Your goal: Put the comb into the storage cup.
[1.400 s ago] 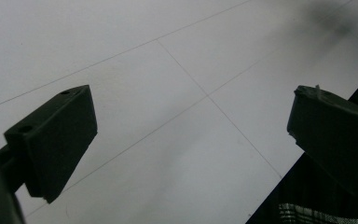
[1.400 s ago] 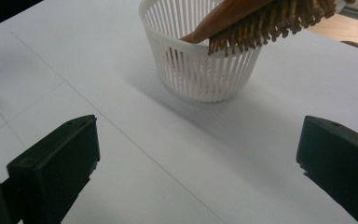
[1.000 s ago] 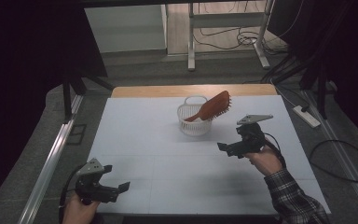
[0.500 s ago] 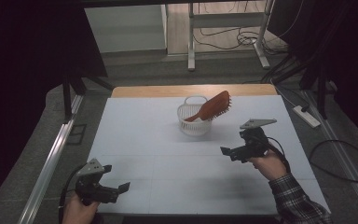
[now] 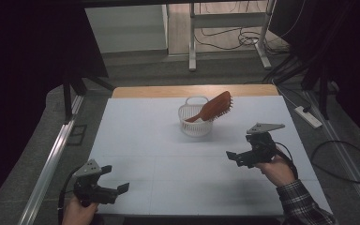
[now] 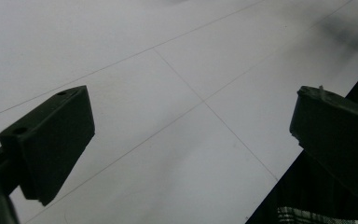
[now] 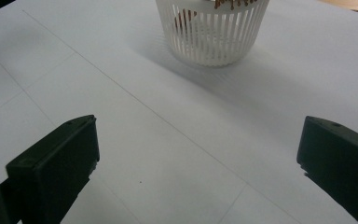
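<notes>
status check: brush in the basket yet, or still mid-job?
Done, by the look of it: the wooden hairbrush sits handle-down in the white slatted basket, its bristle head leaning out over the rim. In hand: nothing. The right gripper is open, apart from the basket, near the table's right side; the left gripper is open at the near edge. Left: nothing obvious on the table.
</notes>
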A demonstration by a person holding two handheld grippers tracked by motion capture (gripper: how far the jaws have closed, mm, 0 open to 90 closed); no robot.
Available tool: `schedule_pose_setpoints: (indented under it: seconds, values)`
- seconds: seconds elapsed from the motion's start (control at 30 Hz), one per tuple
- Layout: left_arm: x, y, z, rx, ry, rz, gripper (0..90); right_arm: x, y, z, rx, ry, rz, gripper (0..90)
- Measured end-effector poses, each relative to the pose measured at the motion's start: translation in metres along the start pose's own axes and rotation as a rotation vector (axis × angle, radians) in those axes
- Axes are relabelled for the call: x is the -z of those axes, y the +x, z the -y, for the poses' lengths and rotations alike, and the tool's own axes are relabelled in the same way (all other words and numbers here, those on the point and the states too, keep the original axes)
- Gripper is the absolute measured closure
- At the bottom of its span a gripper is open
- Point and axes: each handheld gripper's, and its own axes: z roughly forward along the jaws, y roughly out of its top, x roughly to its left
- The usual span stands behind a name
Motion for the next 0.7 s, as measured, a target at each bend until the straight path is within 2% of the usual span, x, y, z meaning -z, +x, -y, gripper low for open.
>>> schedule_pose_setpoints:
  seconds: [0.7]
  values:
    - [0.0, 0.0, 0.0, -0.004, -0.003, 0.002, 0.7, 0.013, 0.003, 0.016, -0.008, 0.022, -0.002, 0.0]
